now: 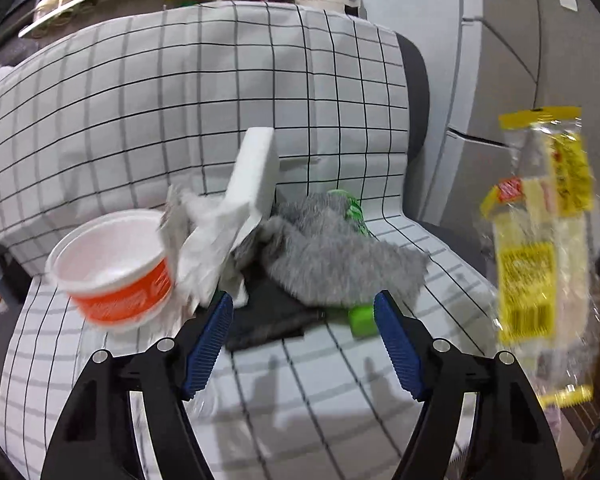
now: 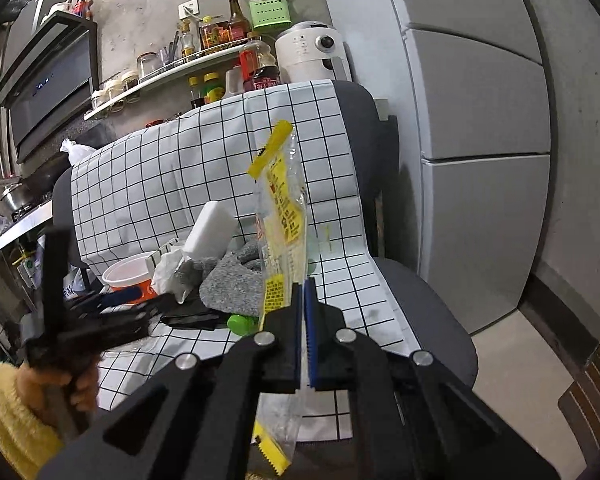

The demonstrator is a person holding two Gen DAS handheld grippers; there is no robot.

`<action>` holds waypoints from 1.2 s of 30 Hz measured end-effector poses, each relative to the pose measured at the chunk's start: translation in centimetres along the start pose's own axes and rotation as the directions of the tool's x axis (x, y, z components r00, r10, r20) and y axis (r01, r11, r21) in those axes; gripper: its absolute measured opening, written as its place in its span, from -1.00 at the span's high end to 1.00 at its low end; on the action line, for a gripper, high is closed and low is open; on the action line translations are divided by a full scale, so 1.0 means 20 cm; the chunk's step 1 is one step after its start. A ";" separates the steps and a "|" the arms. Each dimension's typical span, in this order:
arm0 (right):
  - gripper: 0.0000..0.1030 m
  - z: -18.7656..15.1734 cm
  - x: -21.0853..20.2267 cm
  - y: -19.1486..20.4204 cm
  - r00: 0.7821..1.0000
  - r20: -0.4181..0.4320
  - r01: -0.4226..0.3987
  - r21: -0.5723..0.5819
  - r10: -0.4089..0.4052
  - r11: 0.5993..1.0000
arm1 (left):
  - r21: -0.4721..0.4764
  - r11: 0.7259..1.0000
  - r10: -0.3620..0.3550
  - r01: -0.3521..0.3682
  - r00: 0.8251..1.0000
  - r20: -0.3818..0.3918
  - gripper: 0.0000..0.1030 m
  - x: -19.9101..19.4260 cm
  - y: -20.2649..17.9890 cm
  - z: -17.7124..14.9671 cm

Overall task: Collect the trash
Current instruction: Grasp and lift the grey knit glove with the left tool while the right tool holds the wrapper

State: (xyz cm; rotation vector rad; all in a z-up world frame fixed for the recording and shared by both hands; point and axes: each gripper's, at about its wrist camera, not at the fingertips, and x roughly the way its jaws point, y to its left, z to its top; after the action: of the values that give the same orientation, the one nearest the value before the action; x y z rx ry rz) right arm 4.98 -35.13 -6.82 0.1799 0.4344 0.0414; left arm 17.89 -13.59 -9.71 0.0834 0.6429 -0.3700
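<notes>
In the left wrist view, the left gripper hovered over the seat of a chair draped with a checked cloth, its blue fingers apart with nothing between them. Just ahead lay a heap of loose items: an orange and white cup tipped on its side, crumpled paper touching the cup, a white foam block leaning against the chair back, a grey fuzzy cloth, a flat black item under that cloth, and a green bottle partly hidden by it. At the right edge of this view a clear wrapper with yellow print hung in the air, clear of the seat. In the right wrist view, the right gripper was clamped on that clear wrapper with yellow print, which stood upright above the closed fingers while a short tail hung below them. The left gripper appeared at the left, held by a hand in a yellow sleeve, near the cup. No bin or bag showed in either view. By judgement, one piece of trash was lifted but not yet deposited; the cup, paper and bottle remained to be collected.
</notes>
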 end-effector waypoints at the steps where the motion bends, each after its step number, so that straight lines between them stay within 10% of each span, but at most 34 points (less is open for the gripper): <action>1: 0.95 0.00 0.02 -0.02 1.000 -0.004 -0.001 0.002 0.001 1.000 | 0.006 1.000 0.007 -0.007 1.000 -0.006 -0.41 0.04 -0.01 0.01; 12: 0.95 -0.01 0.10 -0.11 0.999 -0.032 -0.013 0.036 0.014 0.999 | 0.023 0.998 0.062 -0.059 0.992 -0.112 -0.40 0.43 -0.05 0.09; 18: 0.95 -0.02 0.10 -0.10 0.999 -0.038 -0.026 0.038 0.027 0.999 | 0.038 0.998 0.048 -0.044 0.993 -0.108 0.65 0.40 -0.04 0.10; 23: 0.95 -0.01 0.07 -0.05 0.999 -0.023 -0.029 0.024 0.029 0.999 | -0.028 0.998 -0.061 0.061 0.998 -0.017 0.74 0.14 0.00 0.17; 29: 0.95 0.01 0.02 0.01 1.000 -0.012 -0.018 0.013 0.018 1.000 | -0.075 0.966 -0.236 0.249 0.960 0.151 0.74 -0.32 0.07 0.30; 36: 0.95 0.01 -0.10 0.08 1.000 0.011 0.004 -0.003 -0.004 1.000 | -0.070 0.967 -0.220 0.246 0.940 0.259 0.74 -0.68 0.11 0.25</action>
State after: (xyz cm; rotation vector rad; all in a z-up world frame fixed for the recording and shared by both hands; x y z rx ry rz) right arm 3.13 -33.82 -5.58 0.1758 0.4235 0.0369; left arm 11.50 -8.34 2.37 -0.1372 0.4208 -0.5665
